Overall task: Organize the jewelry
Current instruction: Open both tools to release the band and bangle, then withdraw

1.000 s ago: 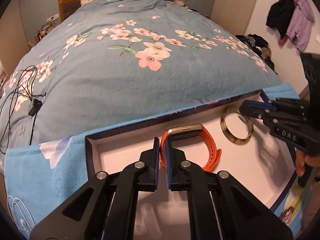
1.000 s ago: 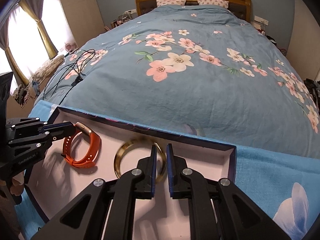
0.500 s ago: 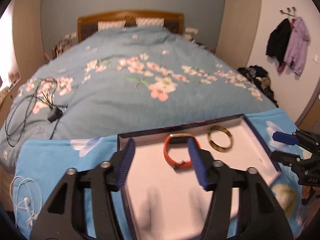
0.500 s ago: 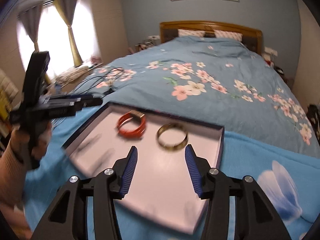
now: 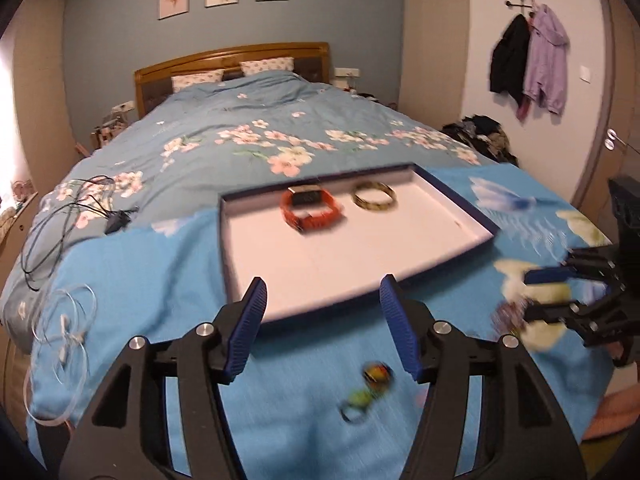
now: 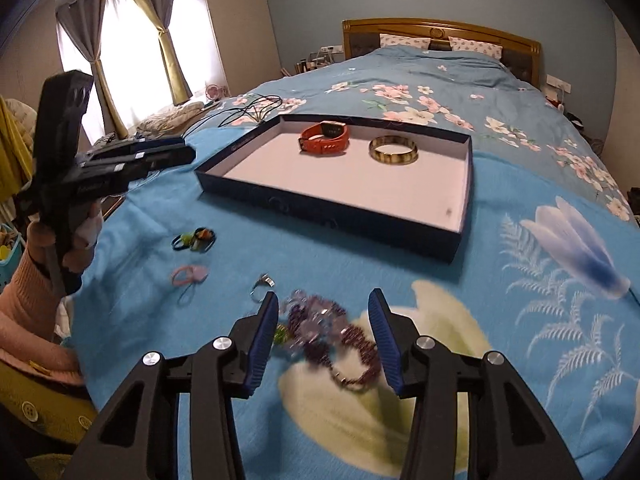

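Jewelry lies on a soft blue cloth point(image 6: 520, 184) spread over the bed. A flat box point(image 6: 348, 216) with dark blue walls and a smooth white floor sits on the cloth. Inside, side by side but apart, lie a bendy orange watch band point(image 6: 325, 139) and a hard, round gold bangle point(image 6: 394, 150). The right gripper point(image 6: 323, 336) has its ribbed blue fingers spread wide, hanging over a bumpy purple bead necklace point(image 6: 332, 334) on the cloth. The left gripper point(image 5: 322, 328) is spread wide too, holding nothing. Nearer the left gripper lie stretchy hair ties point(image 6: 195, 239), one pink loop point(image 6: 189, 276) and a small shiny ring point(image 6: 262, 284).
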Action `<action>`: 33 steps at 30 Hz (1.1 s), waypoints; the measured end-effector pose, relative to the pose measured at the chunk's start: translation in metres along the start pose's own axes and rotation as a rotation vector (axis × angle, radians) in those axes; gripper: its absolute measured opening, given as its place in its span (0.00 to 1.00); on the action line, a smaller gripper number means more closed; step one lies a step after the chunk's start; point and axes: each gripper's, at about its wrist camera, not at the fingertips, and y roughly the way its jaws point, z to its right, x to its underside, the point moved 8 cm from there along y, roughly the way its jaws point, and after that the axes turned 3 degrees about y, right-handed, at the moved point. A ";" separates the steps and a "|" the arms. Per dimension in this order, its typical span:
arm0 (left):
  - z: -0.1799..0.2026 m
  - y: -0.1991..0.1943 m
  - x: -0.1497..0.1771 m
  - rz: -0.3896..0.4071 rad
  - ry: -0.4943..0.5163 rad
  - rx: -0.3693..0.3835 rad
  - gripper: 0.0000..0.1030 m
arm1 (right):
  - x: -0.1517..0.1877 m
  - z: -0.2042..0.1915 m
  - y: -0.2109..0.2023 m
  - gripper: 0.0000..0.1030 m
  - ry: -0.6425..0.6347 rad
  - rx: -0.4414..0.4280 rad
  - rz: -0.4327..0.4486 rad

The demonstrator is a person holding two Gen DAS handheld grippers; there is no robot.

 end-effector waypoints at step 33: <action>0.071 -0.001 0.064 -0.109 0.077 0.190 0.51 | -0.018 -0.033 -0.033 0.08 0.057 -0.134 0.114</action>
